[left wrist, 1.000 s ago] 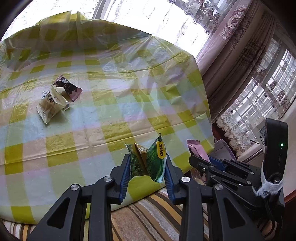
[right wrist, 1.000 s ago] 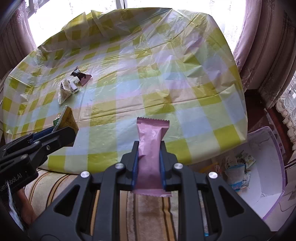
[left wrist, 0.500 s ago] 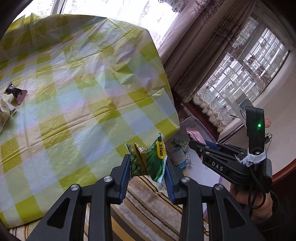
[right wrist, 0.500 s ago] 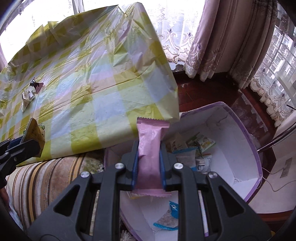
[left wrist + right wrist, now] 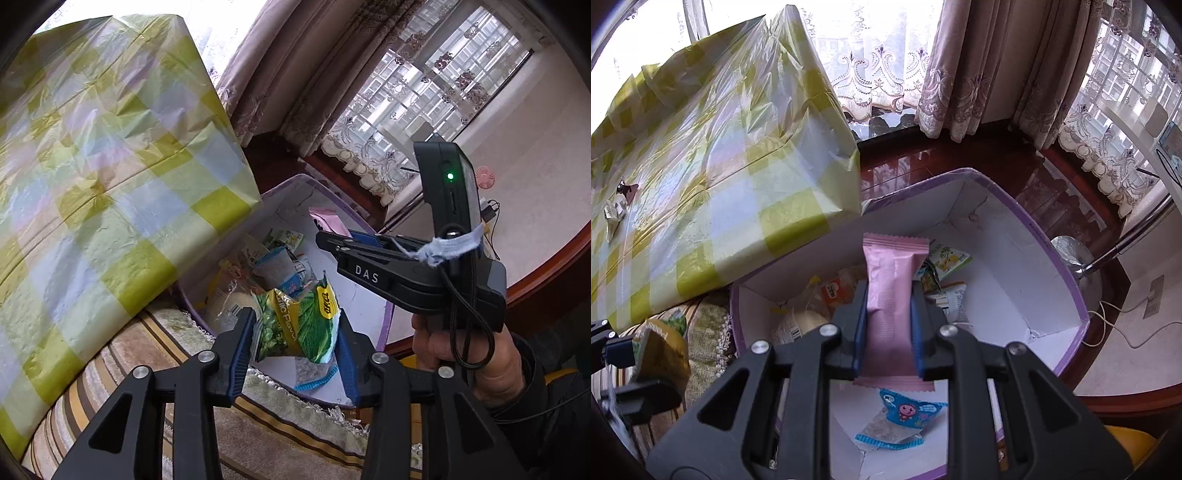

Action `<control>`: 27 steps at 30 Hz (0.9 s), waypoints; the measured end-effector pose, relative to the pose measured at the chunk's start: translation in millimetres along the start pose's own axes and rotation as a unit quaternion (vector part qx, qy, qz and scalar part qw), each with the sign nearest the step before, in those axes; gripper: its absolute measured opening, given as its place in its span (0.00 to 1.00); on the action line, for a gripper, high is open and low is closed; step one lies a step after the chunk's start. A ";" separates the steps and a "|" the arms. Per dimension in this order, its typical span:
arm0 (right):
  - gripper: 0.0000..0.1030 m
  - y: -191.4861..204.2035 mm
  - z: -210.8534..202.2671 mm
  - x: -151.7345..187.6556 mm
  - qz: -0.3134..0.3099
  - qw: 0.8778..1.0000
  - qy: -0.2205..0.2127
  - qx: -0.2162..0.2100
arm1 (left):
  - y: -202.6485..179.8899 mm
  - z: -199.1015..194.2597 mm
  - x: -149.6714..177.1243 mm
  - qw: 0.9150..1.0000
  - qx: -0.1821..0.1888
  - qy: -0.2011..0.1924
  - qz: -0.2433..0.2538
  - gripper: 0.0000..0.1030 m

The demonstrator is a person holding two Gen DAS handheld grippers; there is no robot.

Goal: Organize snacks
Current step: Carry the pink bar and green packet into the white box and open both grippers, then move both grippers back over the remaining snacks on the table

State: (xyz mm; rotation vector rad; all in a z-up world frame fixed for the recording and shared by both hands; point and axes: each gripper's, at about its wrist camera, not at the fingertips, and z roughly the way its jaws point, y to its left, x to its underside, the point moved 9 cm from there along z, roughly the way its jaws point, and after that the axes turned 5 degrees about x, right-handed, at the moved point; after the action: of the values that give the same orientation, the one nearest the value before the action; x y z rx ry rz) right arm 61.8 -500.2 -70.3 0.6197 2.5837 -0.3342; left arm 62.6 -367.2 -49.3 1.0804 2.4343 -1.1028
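Left wrist view: the left gripper (image 5: 295, 339) points down at a slant over the near edge of the box (image 5: 386, 325). Its jaws are opening. The green packet (image 5: 299, 325) is between them; the left pad touches it, and at the right pad I cannot tell. The right gripper (image 5: 325, 230) reaches in from the right side, level over the box, held by a hand (image 5: 469, 354) in a dark sleeve. One pink bar (image 5: 327, 219) shows at its tip. The box stands on the floor, just beside the table (image 5: 110, 166) with the checked cloth.

Right wrist view: the right gripper (image 5: 888, 314) points steeply down into the box (image 5: 1052, 258). Its jaws are opening, but both pads touch the pink bar (image 5: 892, 288), which stands upright between them, directly above the inside of the box. At the lower left edge is the left gripper (image 5: 624, 354) with the green packet (image 5: 661, 347), over the striped rug (image 5: 705, 332). Inside the box lie several packets; I count about six, one of them blue (image 5: 908, 410). On the table (image 5: 720, 147) remain two small snacks (image 5: 618, 206), close together at the far left.
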 end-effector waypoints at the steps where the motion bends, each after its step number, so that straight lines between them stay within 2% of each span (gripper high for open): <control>1: 0.28 0.3 0.2 0.0 0.000 1.000 0.000 0.000 | -0.7 0.5 0.5 1.000 -0.002 0.000 0.002 0.46; 5: 0.50 4.0 -0.4 -0.2 -0.001 1.000 -0.002 0.001 | 3.8 -2.2 -0.9 1.000 -0.001 -0.005 -0.010 0.50; 6: 0.53 4.2 -0.8 -0.4 -0.001 1.000 -0.003 0.000 | 5.9 -3.3 -1.1 1.000 -0.001 -0.007 -0.015 0.51; 18: 0.56 23.8 -3.0 -6.7 -0.019 1.000 -0.008 -0.011 | 41.1 -28.6 -10.4 0.997 -0.058 -0.041 -0.039 0.51; 27: 0.58 63.5 -6.6 -13.6 -0.045 0.998 -0.012 -0.036 | 94.7 -68.4 -18.9 0.988 -0.094 -0.091 -0.086 0.51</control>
State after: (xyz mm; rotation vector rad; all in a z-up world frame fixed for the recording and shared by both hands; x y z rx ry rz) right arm 100.5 -447.8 -65.9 0.4735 2.5936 -0.2752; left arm 148.4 -285.8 -44.5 0.6919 2.4606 -0.9502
